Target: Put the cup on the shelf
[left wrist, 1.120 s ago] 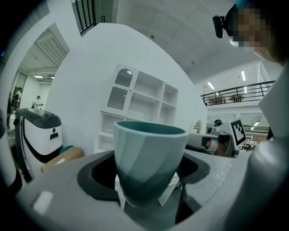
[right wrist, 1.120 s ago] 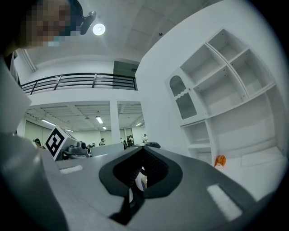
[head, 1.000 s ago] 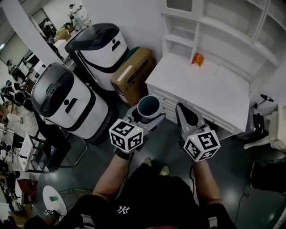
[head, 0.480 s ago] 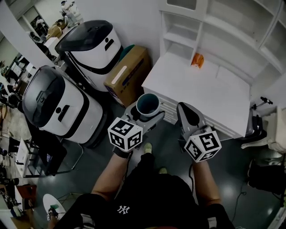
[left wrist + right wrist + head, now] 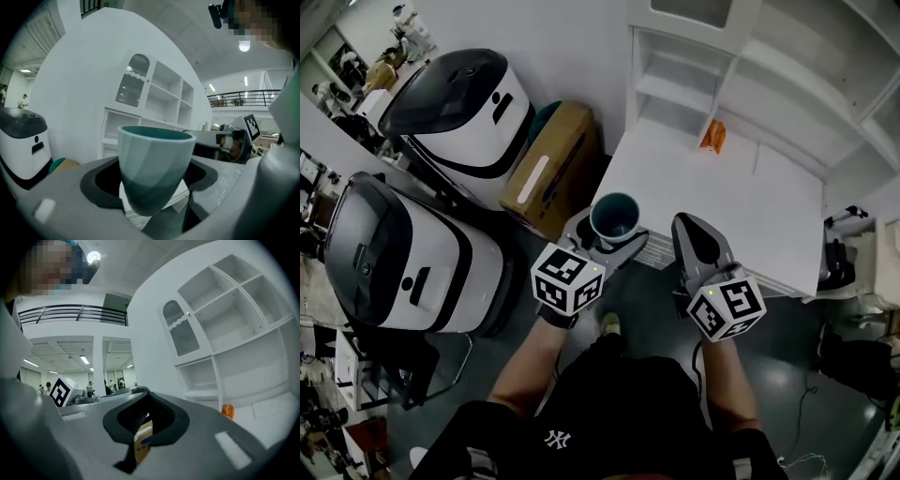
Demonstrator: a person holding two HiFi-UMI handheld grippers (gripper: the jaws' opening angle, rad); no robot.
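A teal cup (image 5: 614,217) stands upright between the jaws of my left gripper (image 5: 611,228), which is shut on it, just over the front edge of the white counter (image 5: 741,211). In the left gripper view the cup (image 5: 154,164) fills the middle, with the white shelf unit (image 5: 157,105) behind it. My right gripper (image 5: 694,236) is beside it on the right, shut with nothing held. The right gripper view shows its closed jaws (image 5: 146,414) pointing at the shelf unit (image 5: 225,329). The shelf compartments (image 5: 769,75) rise behind the counter.
A small orange object (image 5: 711,137) lies at the back of the counter. Two white-and-black machines (image 5: 455,108) (image 5: 398,253) and a cardboard box (image 5: 546,169) stand on the floor to the left. Dark floor lies in front of the cabinet.
The whole view has shifted: the person has come closer to the cabinet. The cup and both grippers now reach the counter's front edge. Both grips are unchanged.
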